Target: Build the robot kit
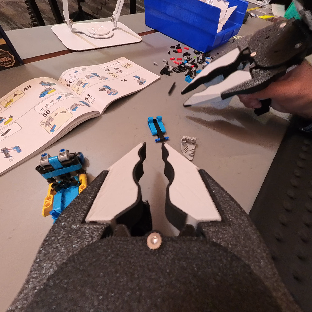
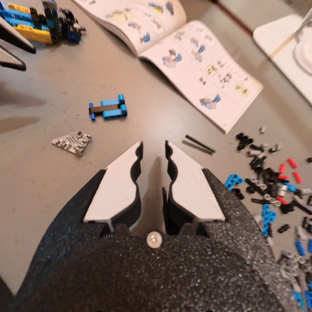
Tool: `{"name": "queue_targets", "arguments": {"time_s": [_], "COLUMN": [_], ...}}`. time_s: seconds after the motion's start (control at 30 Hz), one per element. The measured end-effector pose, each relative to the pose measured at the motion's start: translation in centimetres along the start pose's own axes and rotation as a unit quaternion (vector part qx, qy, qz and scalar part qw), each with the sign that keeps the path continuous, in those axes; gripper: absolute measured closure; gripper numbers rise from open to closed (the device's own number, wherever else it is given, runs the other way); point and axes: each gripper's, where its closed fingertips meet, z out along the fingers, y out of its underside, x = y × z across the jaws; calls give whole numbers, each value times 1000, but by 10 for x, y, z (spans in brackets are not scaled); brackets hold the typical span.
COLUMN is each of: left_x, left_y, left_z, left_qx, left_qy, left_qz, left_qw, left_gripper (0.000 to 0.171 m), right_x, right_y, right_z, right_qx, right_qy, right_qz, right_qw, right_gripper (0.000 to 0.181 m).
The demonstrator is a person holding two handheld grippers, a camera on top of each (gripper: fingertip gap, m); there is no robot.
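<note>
My left gripper (image 1: 153,143) is open and empty, its tips just short of a small blue-and-black brick assembly (image 1: 157,127) on the grey table (image 1: 118,135). A grey wedge panel (image 1: 188,147) lies to its right. A bigger blue, yellow and black model (image 1: 62,179) lies at its left. My right gripper (image 2: 154,142) is open and empty above bare table; it also shows in the left wrist view (image 1: 183,98), held by a hand. In the right wrist view the small assembly (image 2: 108,108) and the grey panel (image 2: 72,143) lie ahead left, and two thin black axles (image 2: 198,146) lie just right of the tips.
An open instruction booklet (image 1: 67,101) lies at the left. A heap of small black, red, blue and grey parts (image 1: 184,62) sits by a blue bin (image 1: 190,20). A white stand base (image 1: 96,33) stands behind. A studded black mat (image 1: 290,202) runs along the right edge. The grippers' ends are close to 15 cm from one another.
</note>
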Motion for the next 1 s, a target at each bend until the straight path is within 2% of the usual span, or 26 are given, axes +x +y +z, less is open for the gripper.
{"name": "queue_targets", "arguments": {"time_s": [0.13, 0.27, 0.33, 0.4, 0.53, 0.67, 0.77, 0.83, 0.9, 0.93, 1.0], "left_x": [1, 0, 6, 16, 20, 25, 27, 29, 32, 33, 35], "left_y": [0, 0, -1, -10, -39, -45, -38, -39, -32, -35, -35], "left_z": [0, 4, 13, 25, 72, 136, 173, 188, 197, 201, 204], "left_qx": [0, -6, -38, -66, -119, -196, -229, -228, -245, -236, -250], "left_qy": [2, 9, 35, 59, 61, 70, 85, 87, 89, 88, 92], "left_qz": [0, -11, -22, -13, 68, 129, 106, 99, 107, 105, 99], "left_qw": [1000, 1000, 998, 996, 989, 970, 964, 965, 960, 962, 959], "left_gripper": [154, 154, 153, 151, 151, 151, 151, 152, 156, 168, 168], "right_x": [25, 55, 55, 41, 16, 3, -6, -7, -8, -9, -10], "right_y": [0, 1, 7, 13, 21, 21, 24, 29, 27, 26, 27], "right_z": [7, -4, -13, -21, -42, -62, -75, -82, -88, -89, -89], "right_qx": [-29, -10, 9, 29, 49, 80, 96, 100, 115, 121, 120], "right_qy": [4, 45, 50, 32, 28, 20, 15, 24, 24, 19, 6], "right_qz": [3, 26, 57, 90, 87, 76, 47, 31, 25, 28, 39], "right_qw": [1000, 999, 997, 995, 995, 994, 994, 994, 993, 992, 992], "right_gripper": [147, 153, 155, 154, 154, 155, 155, 155, 155, 155, 155]}}
